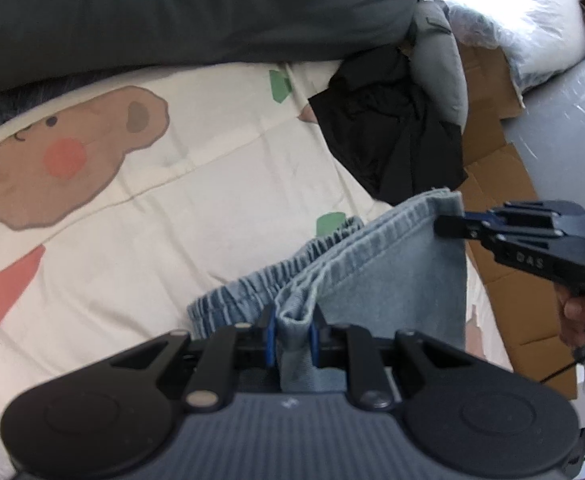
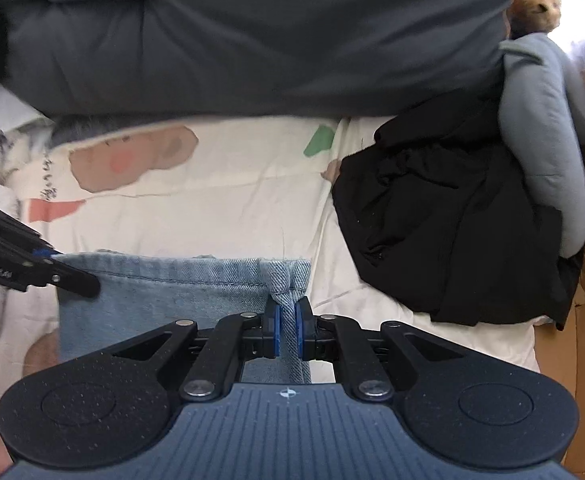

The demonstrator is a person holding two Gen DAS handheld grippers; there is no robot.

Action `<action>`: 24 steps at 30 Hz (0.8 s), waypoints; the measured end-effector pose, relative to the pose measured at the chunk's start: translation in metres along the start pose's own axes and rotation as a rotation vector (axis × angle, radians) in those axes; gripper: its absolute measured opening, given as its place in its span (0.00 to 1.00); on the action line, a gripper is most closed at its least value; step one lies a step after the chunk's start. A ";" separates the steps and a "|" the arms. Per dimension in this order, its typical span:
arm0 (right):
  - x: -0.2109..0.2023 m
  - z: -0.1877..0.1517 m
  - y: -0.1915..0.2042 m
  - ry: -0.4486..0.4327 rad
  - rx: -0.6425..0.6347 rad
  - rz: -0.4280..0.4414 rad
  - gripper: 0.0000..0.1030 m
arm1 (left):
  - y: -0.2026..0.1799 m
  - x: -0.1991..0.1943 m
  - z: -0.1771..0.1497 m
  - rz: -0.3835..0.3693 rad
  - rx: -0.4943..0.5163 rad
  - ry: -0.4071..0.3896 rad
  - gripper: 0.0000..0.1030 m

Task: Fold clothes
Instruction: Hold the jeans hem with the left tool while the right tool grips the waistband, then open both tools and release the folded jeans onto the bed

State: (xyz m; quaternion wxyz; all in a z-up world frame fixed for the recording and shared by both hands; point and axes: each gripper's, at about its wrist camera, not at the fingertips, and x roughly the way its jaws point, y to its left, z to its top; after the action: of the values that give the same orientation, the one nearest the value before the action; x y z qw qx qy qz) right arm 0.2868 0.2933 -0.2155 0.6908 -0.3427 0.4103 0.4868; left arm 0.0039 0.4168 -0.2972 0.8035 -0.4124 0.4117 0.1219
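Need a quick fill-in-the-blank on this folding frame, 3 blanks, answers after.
1. Both grippers, left gripper and right gripper, are shut on the light blue ____ garment.
2. The bedsheet shows a cartoon ____.
3. The crumpled garment on the bed is ____ in colour.

Answers: denim; bear; black

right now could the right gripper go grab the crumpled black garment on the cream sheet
Probably not yet: the right gripper is shut on the light blue denim jeans. The crumpled black garment lies uncovered ahead to its right, so the way looks free once it lets go.
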 end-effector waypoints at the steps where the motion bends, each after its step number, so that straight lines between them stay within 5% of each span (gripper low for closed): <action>1: 0.005 0.002 0.000 0.007 -0.002 -0.004 0.06 | 0.001 0.001 0.001 0.003 0.000 0.002 0.17; 8: 0.025 0.002 -0.008 -0.002 0.092 -0.025 0.14 | 0.009 0.010 -0.001 0.038 0.007 0.004 0.20; 12: 0.002 -0.003 -0.007 -0.079 0.117 -0.040 0.19 | -0.002 -0.011 -0.006 0.106 0.042 -0.051 0.34; 14: -0.005 -0.007 -0.003 -0.103 0.124 -0.032 0.21 | -0.005 -0.021 -0.005 0.115 0.057 -0.070 0.30; 16: -0.004 -0.012 0.004 -0.111 0.130 -0.019 0.21 | -0.009 -0.029 -0.004 0.117 0.072 -0.083 0.14; 24: -0.003 -0.030 0.034 -0.142 0.152 0.033 0.21 | -0.033 -0.033 -0.001 -0.004 0.119 -0.108 0.13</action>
State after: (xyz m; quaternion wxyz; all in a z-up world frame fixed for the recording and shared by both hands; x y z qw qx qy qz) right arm 0.2465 0.2756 -0.2287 0.7339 -0.2473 0.4016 0.4887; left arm -0.0001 0.3996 -0.2536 0.8479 -0.3576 0.3733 0.1178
